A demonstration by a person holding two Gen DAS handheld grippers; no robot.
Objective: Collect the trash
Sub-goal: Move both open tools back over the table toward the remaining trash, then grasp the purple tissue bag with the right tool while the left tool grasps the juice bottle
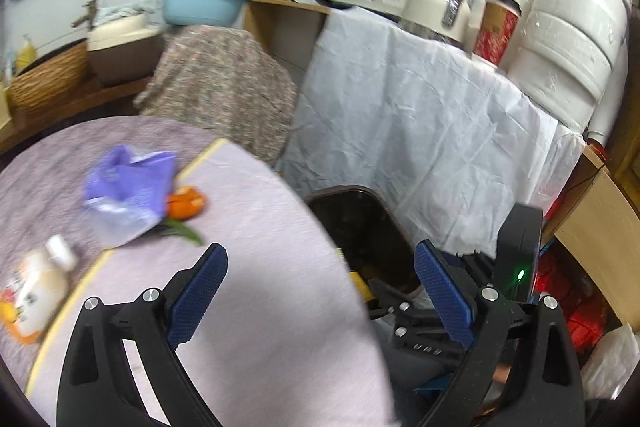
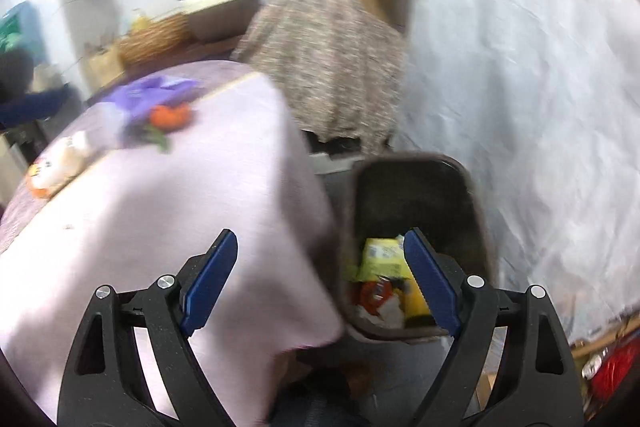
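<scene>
Kitchen clutter rings a lilac-clothed table [image 1: 256, 267], with a dark trash bin [image 2: 416, 203] on the floor at the table's corner.

From the tools outward: the left gripper [image 1: 320, 291] is spread wide with nothing between its blue pads, and so is the right gripper [image 2: 320, 279], empty as well. Seen from the right wrist, the right gripper hangs over the bin's near rim; the bin already holds a yellow packet [image 2: 380, 255], a red wrapper [image 2: 374, 297] and some white scraps.

Taking the bin as landmark, three pieces of trash remain on the table, all to the bin's left and farther back: one crumpled purple plastic bag [image 1: 128, 191], one orange peel [image 1: 186, 203] touching the bag's bin-side edge with a green leaf [image 1: 184, 233] beside it, and one pale printed pouch [image 1: 34, 291] farthest from the bin, apart from the bag. The pouch's long axis seems to run roughly along the table's yellow stripe [image 1: 200, 159].

The coming reach goes away from the bin, up-left across the cloth. Both grippers sit near the bin; the left looks marginally nearer the bag and peel.
</scene>
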